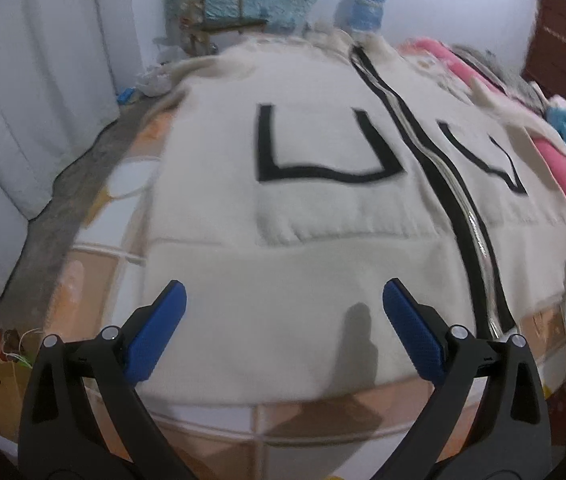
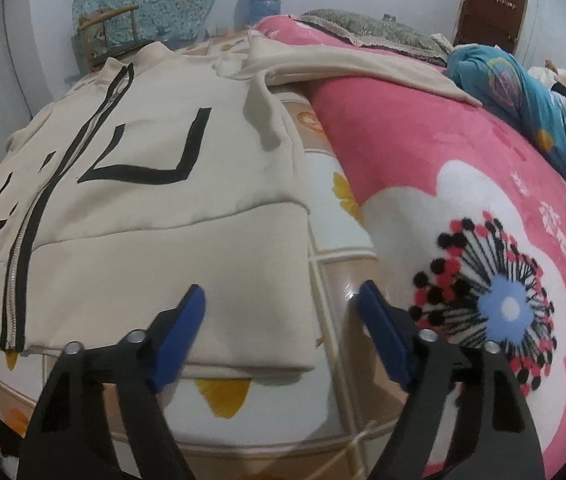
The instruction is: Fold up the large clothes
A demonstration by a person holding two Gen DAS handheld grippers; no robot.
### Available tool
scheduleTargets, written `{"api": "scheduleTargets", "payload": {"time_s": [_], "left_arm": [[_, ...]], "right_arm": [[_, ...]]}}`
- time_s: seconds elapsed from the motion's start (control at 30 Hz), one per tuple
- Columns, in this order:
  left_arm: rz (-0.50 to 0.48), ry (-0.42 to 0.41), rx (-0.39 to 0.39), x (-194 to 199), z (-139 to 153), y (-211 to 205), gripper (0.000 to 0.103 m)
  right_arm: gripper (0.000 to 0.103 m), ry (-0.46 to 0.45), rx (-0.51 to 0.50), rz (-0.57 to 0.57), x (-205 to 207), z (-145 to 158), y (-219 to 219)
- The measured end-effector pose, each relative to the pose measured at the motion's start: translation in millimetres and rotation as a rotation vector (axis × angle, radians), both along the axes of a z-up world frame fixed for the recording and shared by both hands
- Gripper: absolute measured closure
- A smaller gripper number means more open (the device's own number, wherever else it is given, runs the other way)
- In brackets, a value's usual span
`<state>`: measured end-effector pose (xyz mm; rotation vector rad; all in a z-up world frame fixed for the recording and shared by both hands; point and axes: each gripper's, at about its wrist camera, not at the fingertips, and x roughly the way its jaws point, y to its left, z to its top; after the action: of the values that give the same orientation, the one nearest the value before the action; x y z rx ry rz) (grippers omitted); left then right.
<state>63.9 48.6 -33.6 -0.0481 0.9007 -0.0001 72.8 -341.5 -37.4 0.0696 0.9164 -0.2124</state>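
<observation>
We see our left gripper [image 1: 283, 328] as two matte black arms, each triangular with a slot-shaped cut-out near its base. Each arm carries two round silver screw heads along its upper edge. The fingers [image 1: 411, 334] are flat blue pads with a fine textured face, set into black holders just inside the inner screw. Our right gripper [image 2: 281, 330] has the same build: black cut-out arms, paired silver screw heads, and blue pads [image 2: 383, 340] whose outer faces look smooth and slightly glossy. No skin, sleeve or cable of ours shows in either view.
</observation>
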Motion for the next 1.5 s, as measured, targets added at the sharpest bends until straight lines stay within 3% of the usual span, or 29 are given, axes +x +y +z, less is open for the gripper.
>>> {"api": "scheduleTargets", "payload": {"time_s": [0.07, 0.1, 0.13, 0.2, 0.33, 0.43, 0.5, 0.6, 0.93, 1.27, 1.43, 1.5], "left_arm": [[0.03, -0.011, 0.01, 6, 1, 9, 0.014], [0.048, -0.005, 0.017, 10, -1, 12, 0.027], [0.06, 0.009, 0.019, 14, -3, 16, 0.032], [0.074, 0.013, 0.011, 17, -4, 21, 0.038], [0.09, -0.015, 0.039, 20, -4, 23, 0.045], [0.094, -0.038, 0.082, 20, -4, 22, 0.059], [0.093, -0.047, 0.114, 21, -4, 23, 0.083], [0.071, -0.053, 0.12, 20, 0, 28, 0.1], [0.013, -0.08, 0.043, -10, 20, 52, 0.101], [-0.009, -0.037, 0.03, -67, 27, 70, 0.101], [-0.013, -0.017, 0.087, -75, 20, 71, 0.099], [-0.012, -0.024, 0.083, -73, 24, 74, 0.079]], "right_arm": [[0.041, -0.014, -0.013, 0.006, 3, 1, -1], [0.048, -0.018, -0.023, 0.013, 6, 1, 0], [0.052, -0.022, -0.027, 0.021, 9, 2, 0], [0.063, -0.028, -0.023, 0.052, 18, 2, 4], [0.069, -0.029, -0.029, 0.082, 33, -3, 10], [0.083, -0.031, -0.006, 0.092, 36, -2, 8], [0.09, -0.036, 0.038, 0.094, 34, 3, 2], [0.093, -0.043, 0.092, 0.098, 27, 10, -4], [0.094, -0.075, 0.147, 0.126, -14, 28, -1], [0.094, -0.037, 0.201, 0.103, -103, 29, 3], [0.081, 0.036, 0.177, 0.067, -108, 23, -1], [0.065, 0.02, 0.182, 0.07, -107, 33, -2]]}}
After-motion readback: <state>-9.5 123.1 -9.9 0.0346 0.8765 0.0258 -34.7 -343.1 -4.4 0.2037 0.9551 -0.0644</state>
